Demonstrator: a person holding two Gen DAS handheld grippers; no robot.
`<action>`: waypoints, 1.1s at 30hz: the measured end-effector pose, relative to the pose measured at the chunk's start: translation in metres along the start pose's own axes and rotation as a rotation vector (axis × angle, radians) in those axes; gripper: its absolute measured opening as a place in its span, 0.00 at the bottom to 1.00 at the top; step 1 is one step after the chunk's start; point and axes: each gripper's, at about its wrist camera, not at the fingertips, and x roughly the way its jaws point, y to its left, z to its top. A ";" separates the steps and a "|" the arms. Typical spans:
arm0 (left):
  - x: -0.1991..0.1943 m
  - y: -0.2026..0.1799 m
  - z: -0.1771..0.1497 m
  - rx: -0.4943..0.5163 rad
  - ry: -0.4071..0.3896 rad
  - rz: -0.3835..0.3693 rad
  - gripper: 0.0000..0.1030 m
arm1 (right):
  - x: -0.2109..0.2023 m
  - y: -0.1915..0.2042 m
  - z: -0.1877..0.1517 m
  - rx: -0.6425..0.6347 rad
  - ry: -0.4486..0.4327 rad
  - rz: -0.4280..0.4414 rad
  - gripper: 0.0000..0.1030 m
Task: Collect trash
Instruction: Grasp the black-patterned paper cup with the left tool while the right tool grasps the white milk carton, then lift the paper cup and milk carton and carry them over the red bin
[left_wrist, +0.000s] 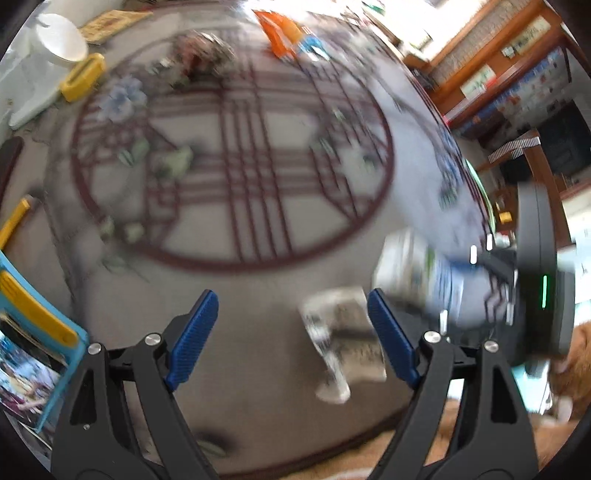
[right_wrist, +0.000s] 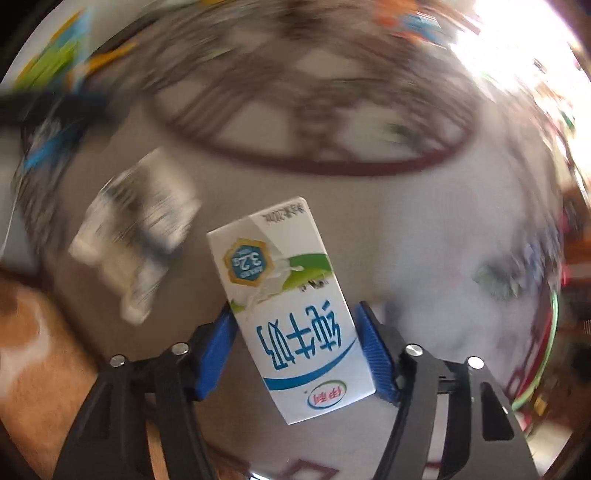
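White milk carton (right_wrist: 291, 314) sits clamped between the blue pads of my right gripper (right_wrist: 297, 350), above the table (right_wrist: 369, 229); my left gripper (left_wrist: 291, 336) stands apart over a crumpled wrapper (left_wrist: 340, 343); I judge next is closing on it.

Both views motion-blurred; bench pattern (left_wrist: 236, 166) smeared, worse in the right wrist view. Only sharp items: milk carton (right_wrist: 291, 310) and the hand-held gripper fingers (left_wrist: 192, 336). Daylight from the far right, blown-out glare there in both. Heavy fisheye bending and black corners at the edges.
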 end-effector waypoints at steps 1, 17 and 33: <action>0.004 -0.005 -0.006 0.012 0.020 -0.012 0.78 | 0.000 -0.010 0.001 0.062 -0.008 0.002 0.60; 0.053 -0.030 -0.017 0.117 0.135 0.012 0.78 | -0.023 -0.042 -0.014 0.333 -0.082 0.070 0.69; 0.048 -0.012 0.005 0.102 0.039 0.135 0.75 | -0.018 -0.038 -0.008 0.321 -0.078 0.008 0.75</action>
